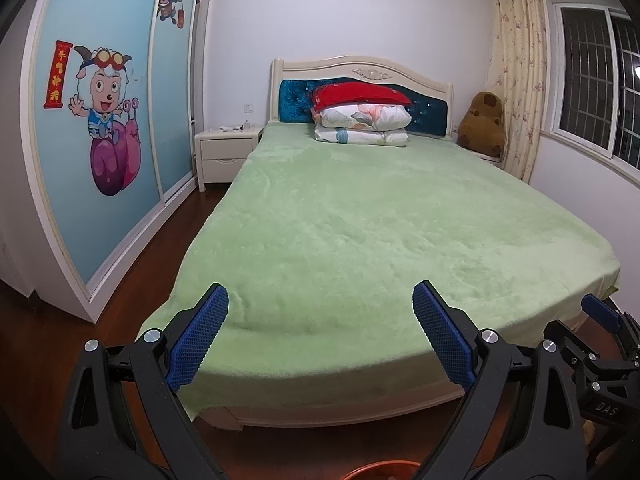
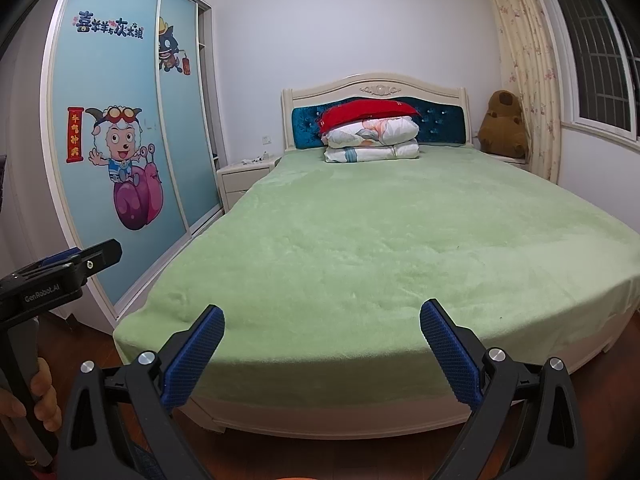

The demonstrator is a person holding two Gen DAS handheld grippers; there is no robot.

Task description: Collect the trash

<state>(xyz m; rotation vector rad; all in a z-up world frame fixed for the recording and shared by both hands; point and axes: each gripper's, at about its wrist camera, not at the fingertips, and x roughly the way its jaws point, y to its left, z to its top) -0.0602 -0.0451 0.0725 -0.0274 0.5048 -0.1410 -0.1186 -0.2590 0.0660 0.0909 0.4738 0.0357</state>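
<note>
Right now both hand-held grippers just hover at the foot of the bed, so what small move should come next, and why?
Probably step toward the nightstand. Both the left hand-held gripper and the right hand-held gripper are open and hold nothing, the green blanket shows no litter I can make out, and small pale items, too small to identify, lie on the nightstand top.

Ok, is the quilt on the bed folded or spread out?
Folded. The quilt sits as a stacked bundle against the headboard with a red pillow on top, leaving the green blanket bare.
</note>
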